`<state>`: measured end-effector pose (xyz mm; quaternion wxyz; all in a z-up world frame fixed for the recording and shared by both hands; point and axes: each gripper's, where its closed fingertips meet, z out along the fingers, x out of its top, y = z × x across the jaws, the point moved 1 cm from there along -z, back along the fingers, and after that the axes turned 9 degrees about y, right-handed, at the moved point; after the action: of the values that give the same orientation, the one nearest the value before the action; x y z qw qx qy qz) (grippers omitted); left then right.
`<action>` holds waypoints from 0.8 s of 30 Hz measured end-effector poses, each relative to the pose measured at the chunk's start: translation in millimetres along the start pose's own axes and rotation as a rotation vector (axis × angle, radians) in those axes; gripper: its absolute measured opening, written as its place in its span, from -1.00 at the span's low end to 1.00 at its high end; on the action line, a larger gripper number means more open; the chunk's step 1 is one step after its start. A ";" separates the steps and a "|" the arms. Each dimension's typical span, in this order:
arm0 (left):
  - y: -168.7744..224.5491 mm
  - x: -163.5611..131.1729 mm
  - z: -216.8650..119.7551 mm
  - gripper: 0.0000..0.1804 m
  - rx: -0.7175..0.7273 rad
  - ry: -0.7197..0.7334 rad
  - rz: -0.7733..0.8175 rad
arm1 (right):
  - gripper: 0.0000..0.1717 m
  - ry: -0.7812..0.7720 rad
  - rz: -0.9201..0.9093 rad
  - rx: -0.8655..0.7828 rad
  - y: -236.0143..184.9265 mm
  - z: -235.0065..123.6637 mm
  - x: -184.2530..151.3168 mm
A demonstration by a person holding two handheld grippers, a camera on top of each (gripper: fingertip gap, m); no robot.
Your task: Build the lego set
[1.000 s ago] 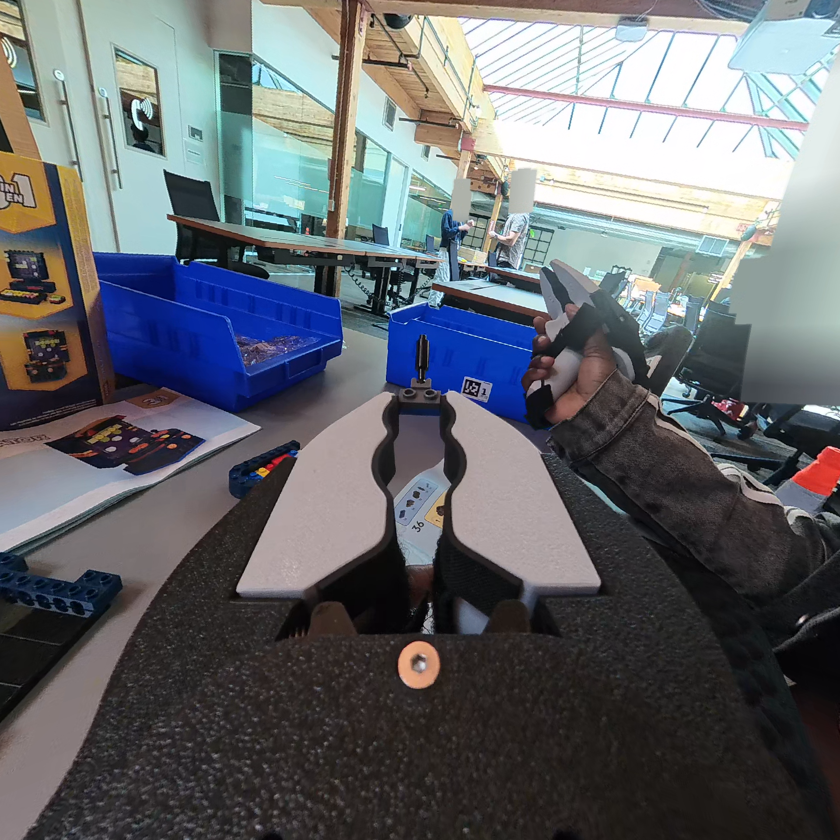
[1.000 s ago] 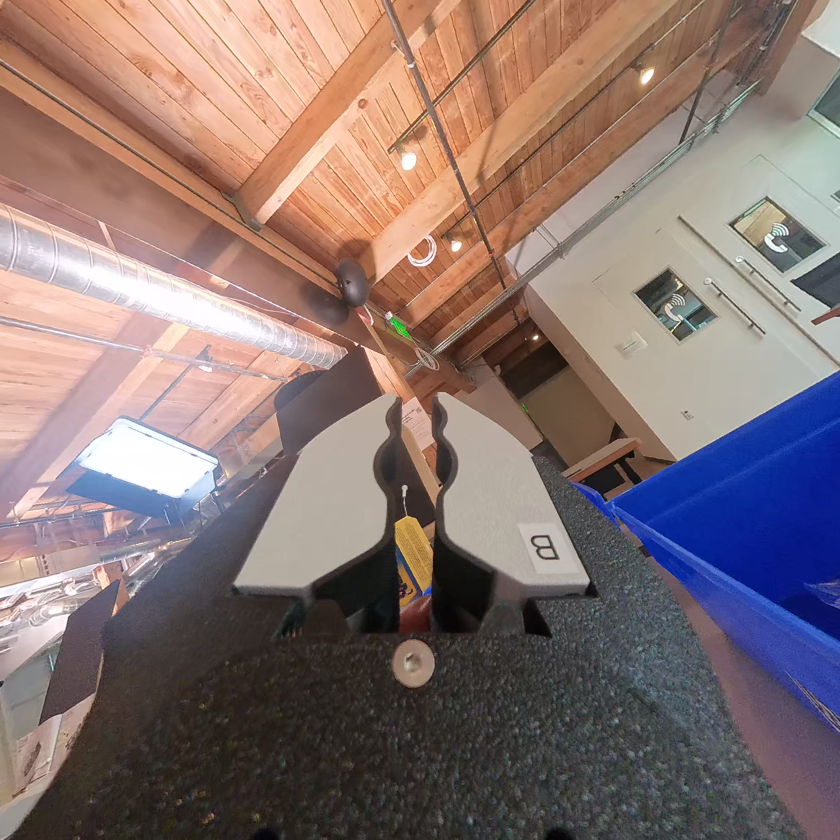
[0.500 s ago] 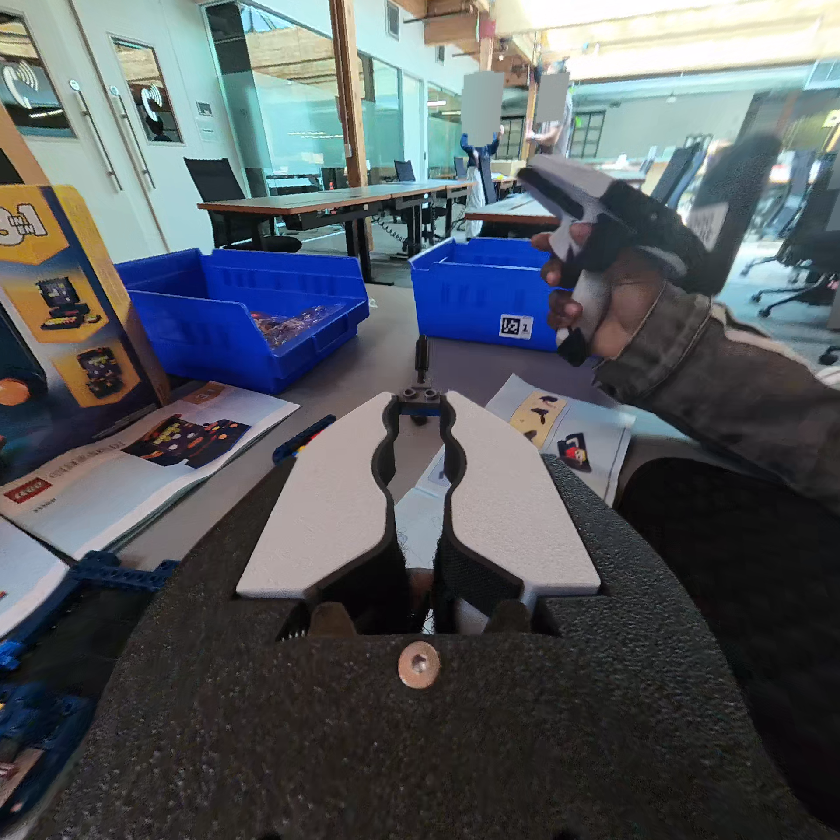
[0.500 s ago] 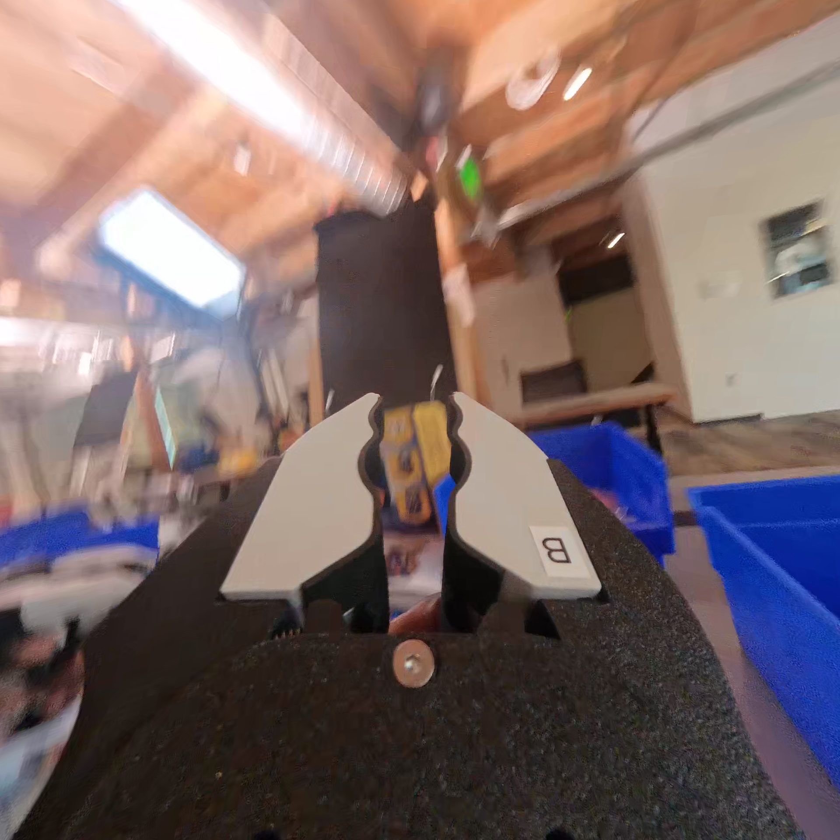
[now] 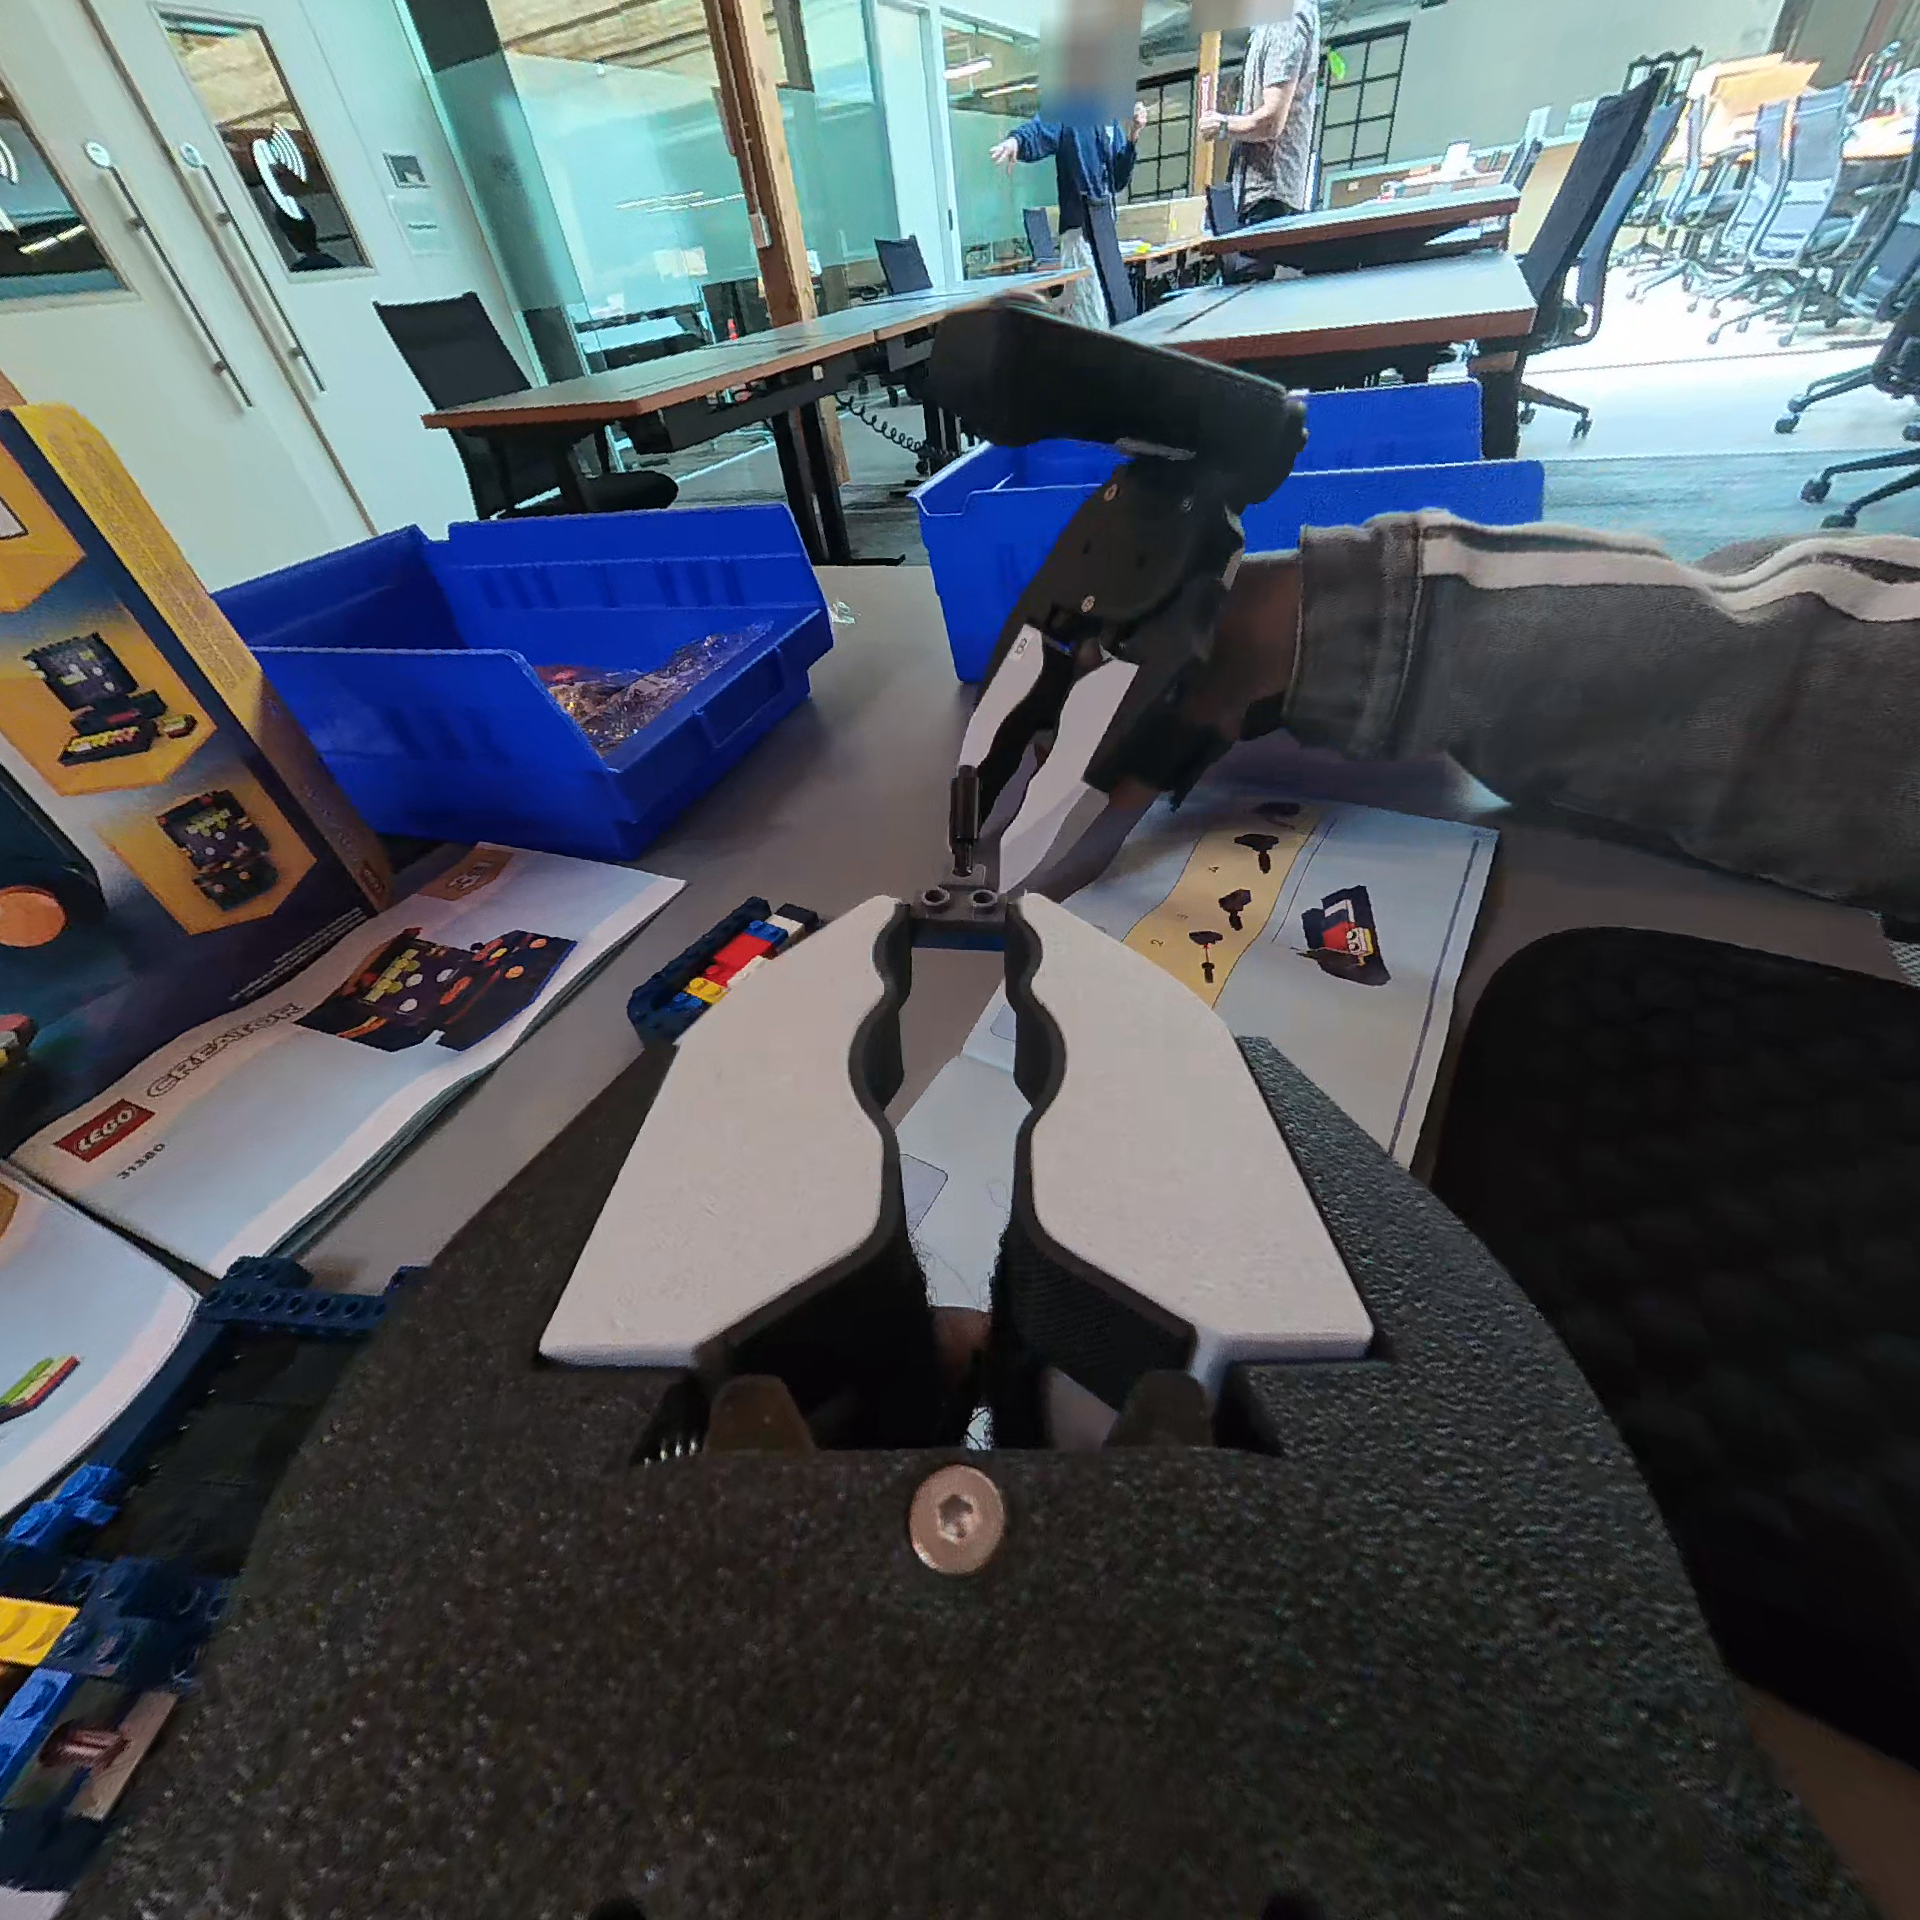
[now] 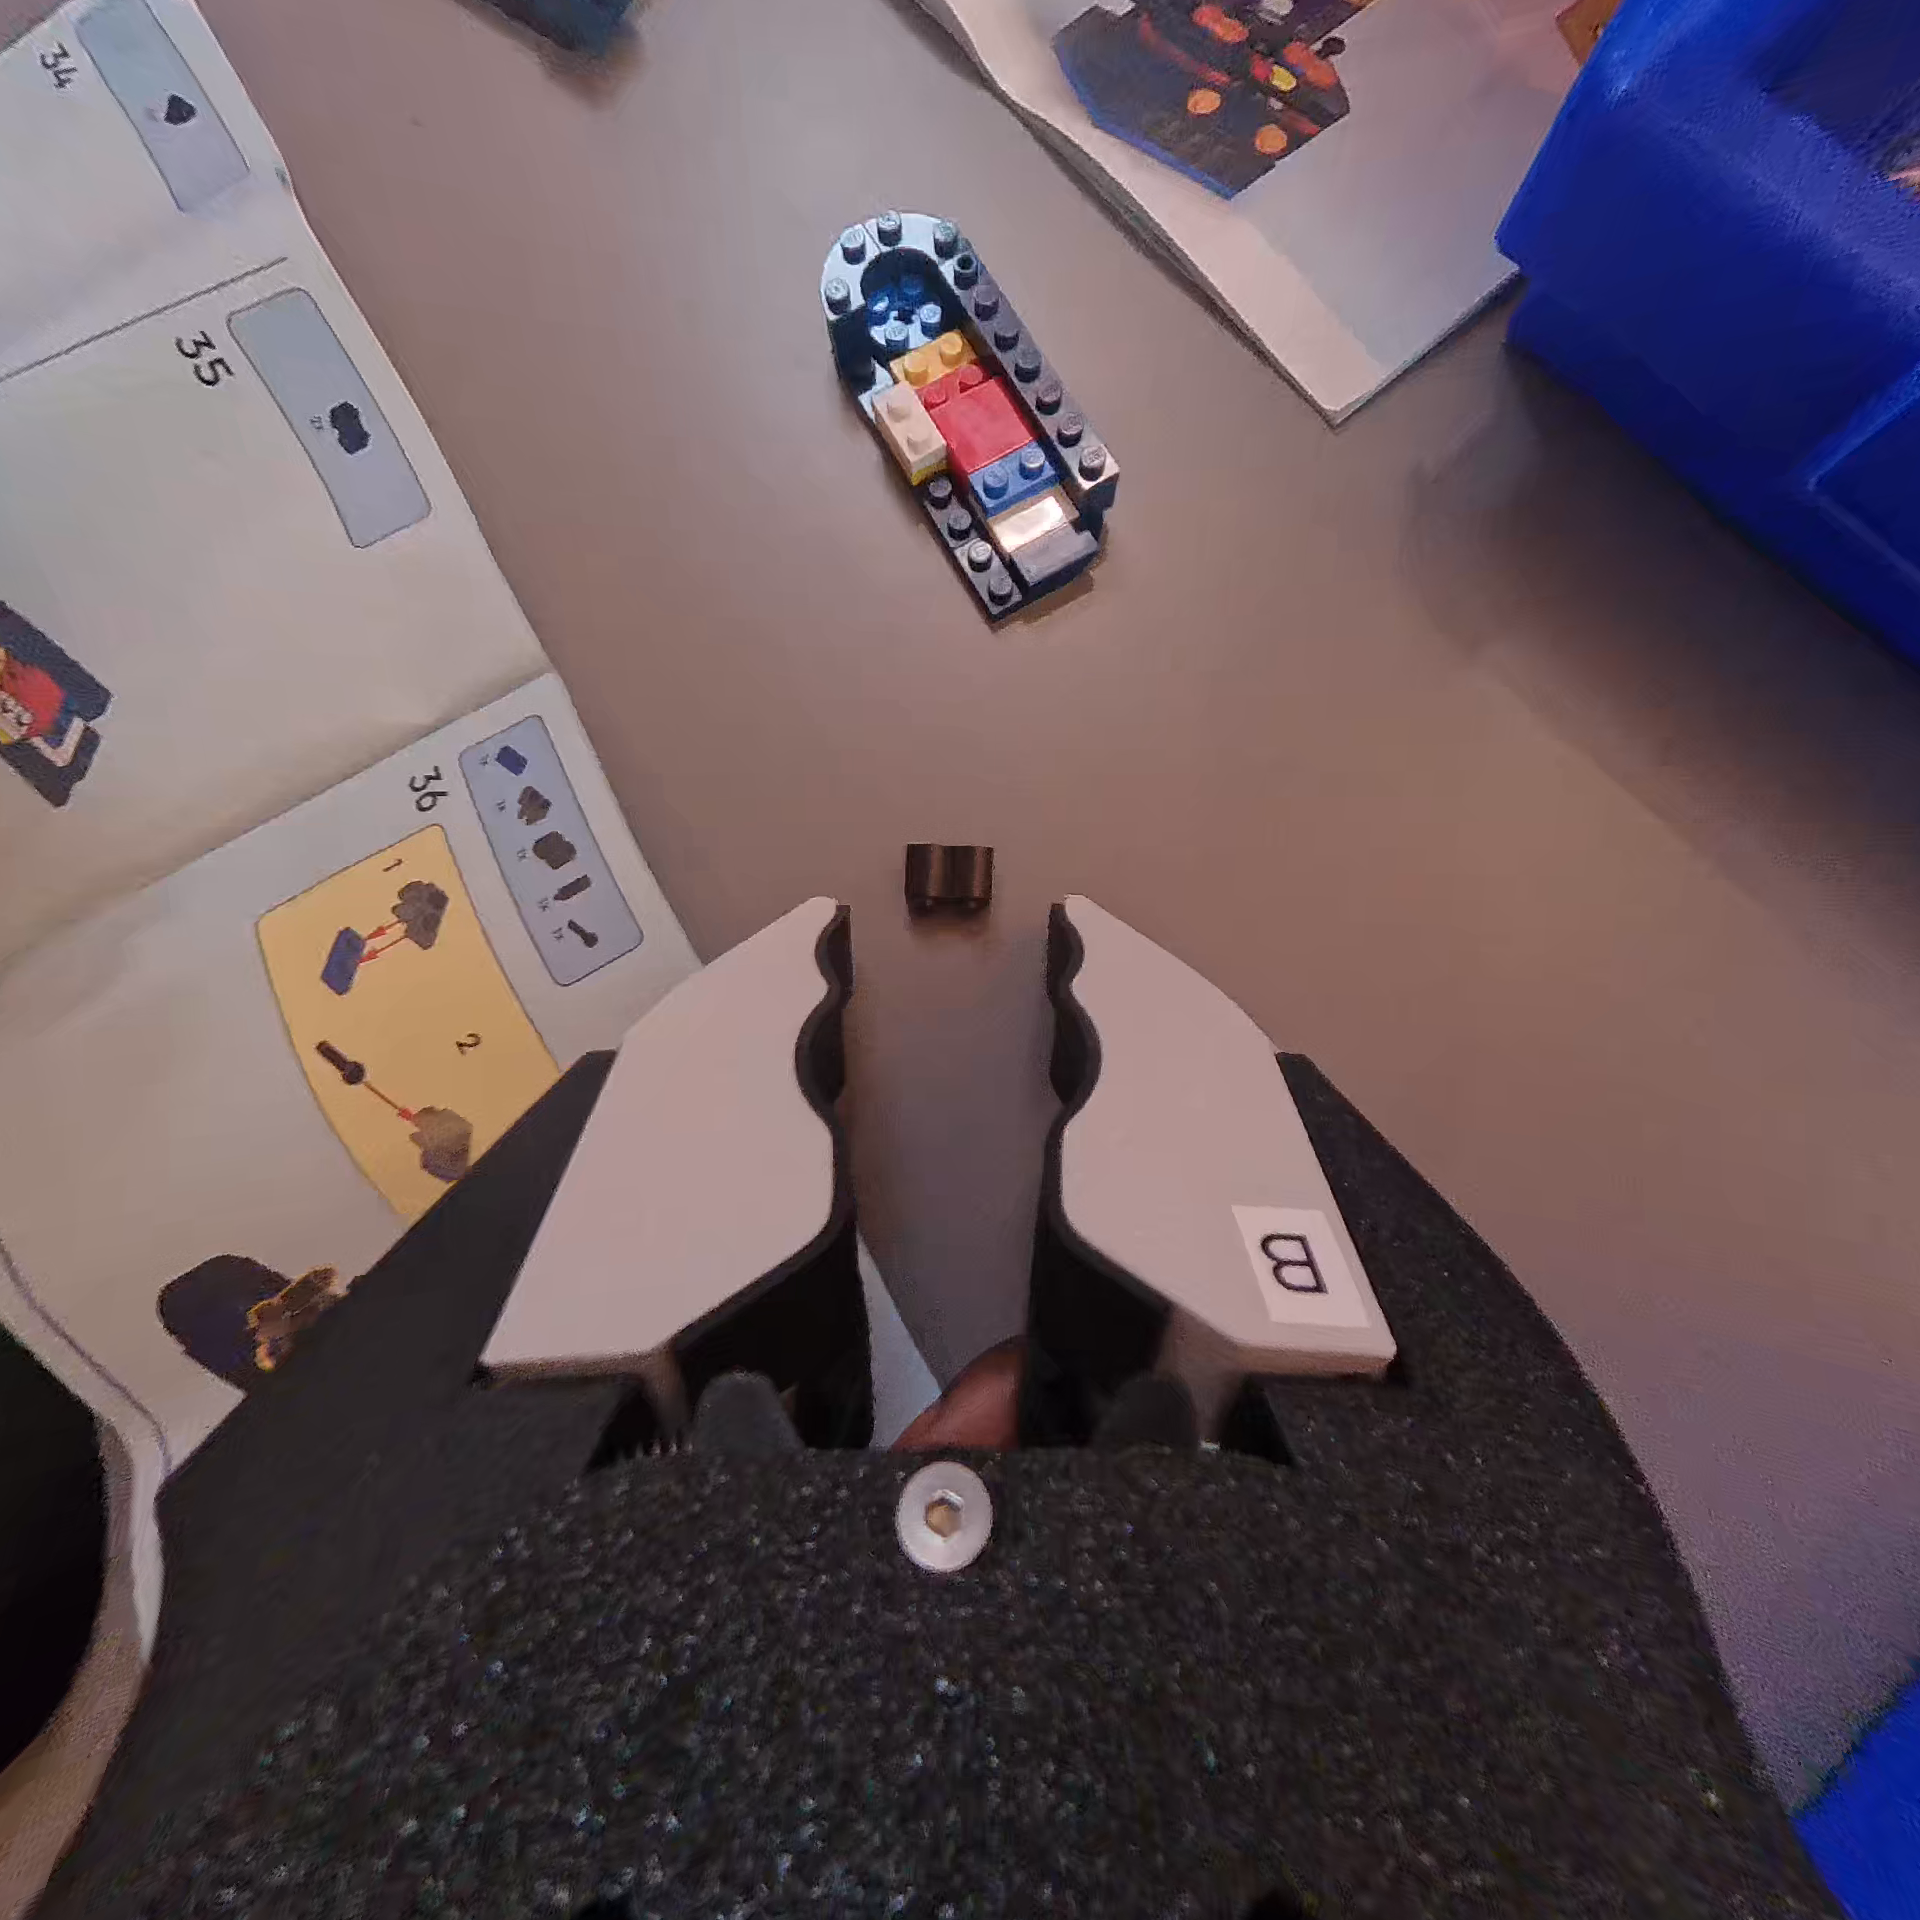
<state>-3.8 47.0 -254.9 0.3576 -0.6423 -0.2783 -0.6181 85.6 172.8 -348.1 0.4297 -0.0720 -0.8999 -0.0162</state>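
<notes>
Up front, left hand-held gripper [image 5: 958, 920] pinches a grey brick assembly [image 5: 958, 906]; right hand-held gripper [image 6: 948, 914] open.

Ahead of your right gripper [image 6: 948, 914] the grey table [image 6: 1351, 831] lies bare up to a small black brick [image 6: 948, 878]; the brick boat [image 6: 971, 416] sits farther, booklet [image 6: 260, 727] left, blue bin [image 6: 1714, 312] right.

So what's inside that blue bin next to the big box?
The blue bin beside the box holds a crinkly, shiny pile that looks like clear plastic bags of small pieces. The bin's front wall hides the bottom, so what lies underneath cannot be seen.
</notes>
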 end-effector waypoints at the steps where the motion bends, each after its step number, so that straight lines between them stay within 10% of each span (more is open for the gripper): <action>1: 0.7 -0.1 0.2 -0.82 -0.005 0.000 -0.005 | -0.58 0.008 -0.001 0.007 -0.4 2.7 -0.9; 11: 7.2 -5.5 2.1 -0.82 -0.036 -0.039 0.022 | -0.82 0.084 -0.220 0.145 -26.3 -29.9 31.7; 24: 9.4 -12.1 3.3 -0.82 -0.039 -0.088 0.090 | -0.81 -0.614 -0.509 0.428 -180.9 -105.4 -52.0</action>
<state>4.7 45.2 -267.8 0.3598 -0.6876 -0.2526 -0.5779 173.2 -21.7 -316.1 0.1302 0.2404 -0.9579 0.0875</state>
